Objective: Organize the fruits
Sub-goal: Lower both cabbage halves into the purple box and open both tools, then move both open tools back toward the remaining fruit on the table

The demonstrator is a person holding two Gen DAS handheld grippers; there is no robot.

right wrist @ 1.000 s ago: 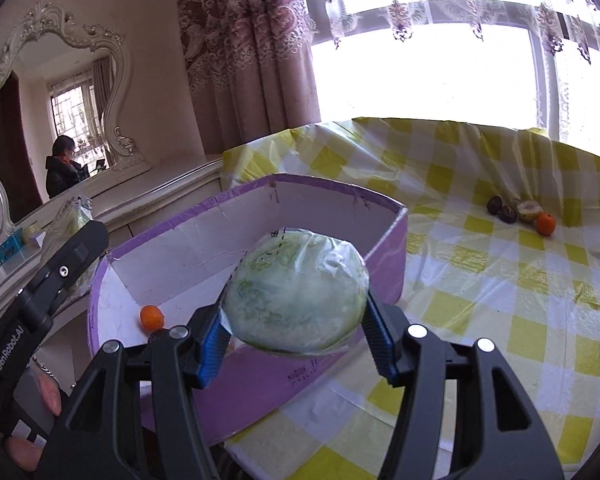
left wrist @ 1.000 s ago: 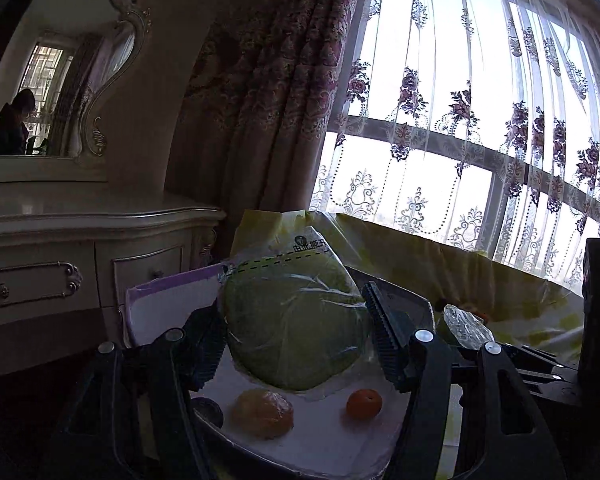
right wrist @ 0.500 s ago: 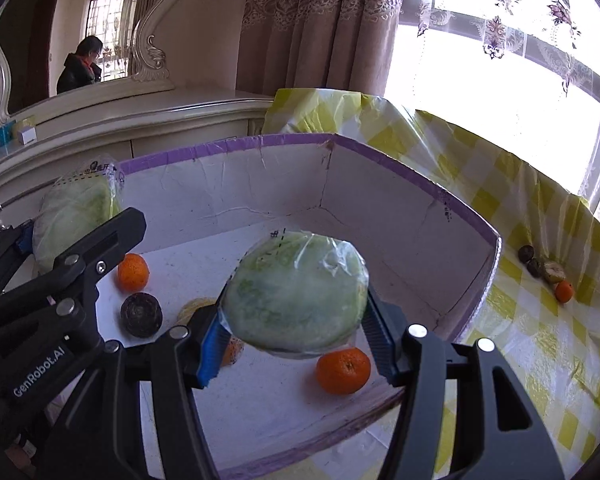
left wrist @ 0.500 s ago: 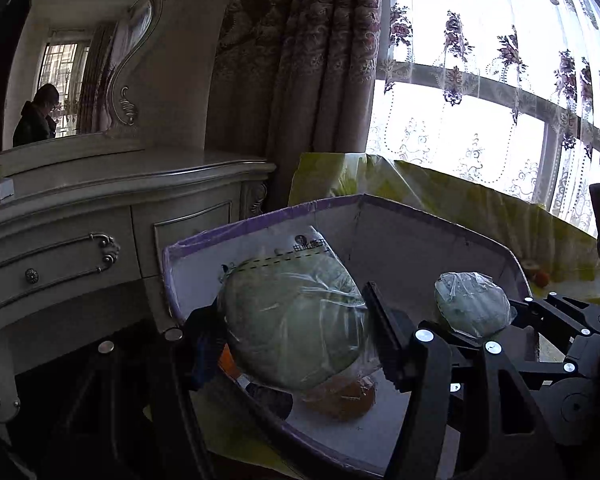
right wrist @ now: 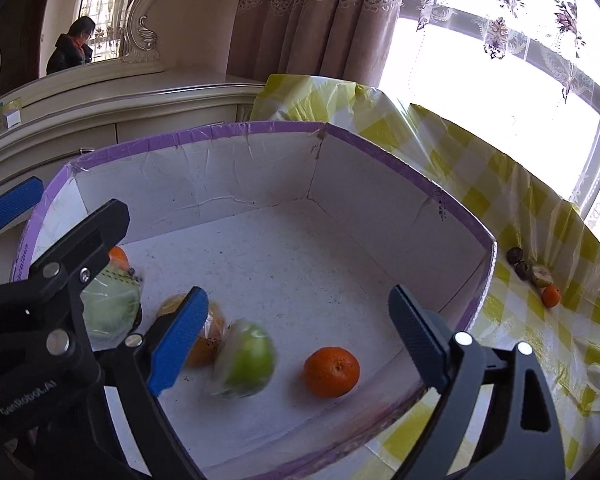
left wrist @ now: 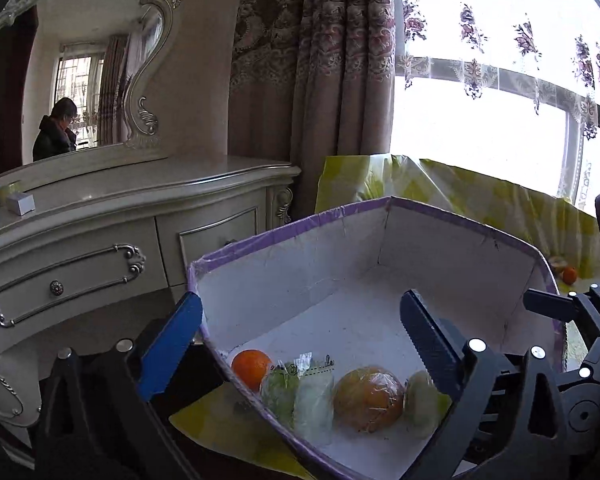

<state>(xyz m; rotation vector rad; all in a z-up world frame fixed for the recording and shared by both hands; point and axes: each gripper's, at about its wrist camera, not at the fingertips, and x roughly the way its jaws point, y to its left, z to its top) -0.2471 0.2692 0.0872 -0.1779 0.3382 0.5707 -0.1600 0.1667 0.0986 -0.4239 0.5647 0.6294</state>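
A purple-rimmed box (right wrist: 456, 208) with a white floor stands on the checked cloth. My right gripper (right wrist: 298, 338) hangs over its near side, jaws opening, nothing between the pads. Below it a wrapped green fruit (right wrist: 246, 360) is blurred on the floor, next to a tangerine (right wrist: 331, 372) and a wrapped orange fruit (right wrist: 214, 320). My left gripper (left wrist: 300, 340) is over the box's left corner, jaws opening and empty. Beneath it lie a wrapped green fruit (left wrist: 300, 394), a wrapped orange fruit (left wrist: 368, 398) and a tangerine (left wrist: 252, 366). The left gripper (right wrist: 74, 200) partly hides that green fruit (right wrist: 108, 308).
Several small fruits (right wrist: 534, 274) and a tangerine (right wrist: 551, 295) lie on the yellow checked tablecloth (right wrist: 540, 352) right of the box. A cream dresser (left wrist: 100, 240) with a mirror stands close on the left. A curtain and a bright window are behind.
Both grippers have opened wide and let go of their wrapped green fruits, which have dropped onto the box floor. The right one's fruit is still moving.
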